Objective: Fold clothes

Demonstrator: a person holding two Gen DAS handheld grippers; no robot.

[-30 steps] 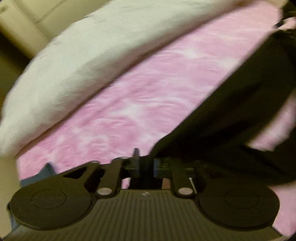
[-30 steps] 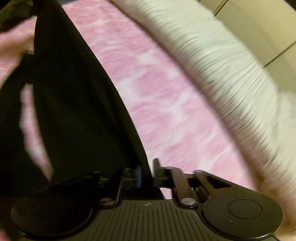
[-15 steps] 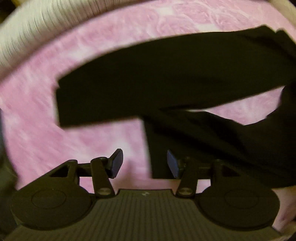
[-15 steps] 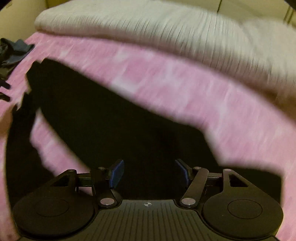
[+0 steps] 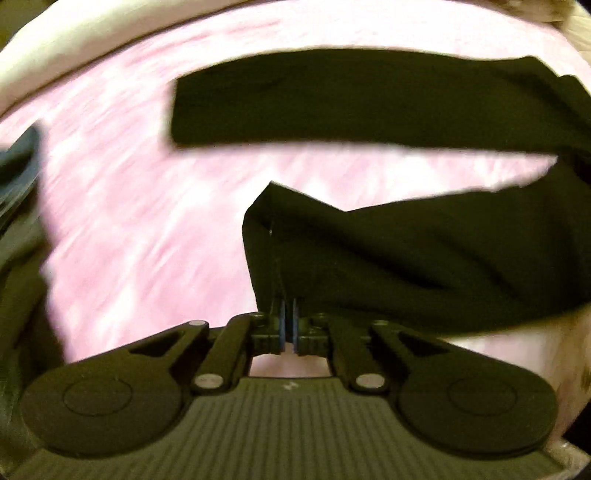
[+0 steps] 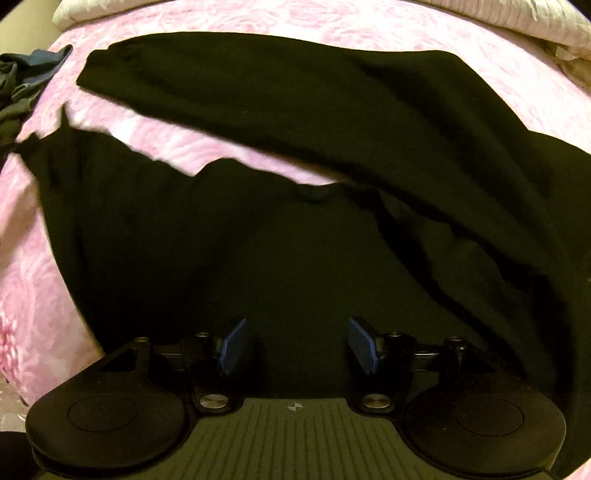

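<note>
The left hand-held gripper (image 5: 288,325), open half a second ago, has closed on the black garment (image 5: 424,258).

No readable text, label, brand or number on anything here.

- a bed with a pink, rose-patterned cover (image 6: 229,22) (image 5: 147,206) carries everything.
- a black garment (image 6: 295,240) (image 5: 424,251) lies spread on it, two long parts apart with pink showing between.
- a dark bluish heap of clothes (image 6: 22,85) sits at the cover's left edge.
- pale ribbed bedding (image 6: 498,18) lies along the far side.
</note>
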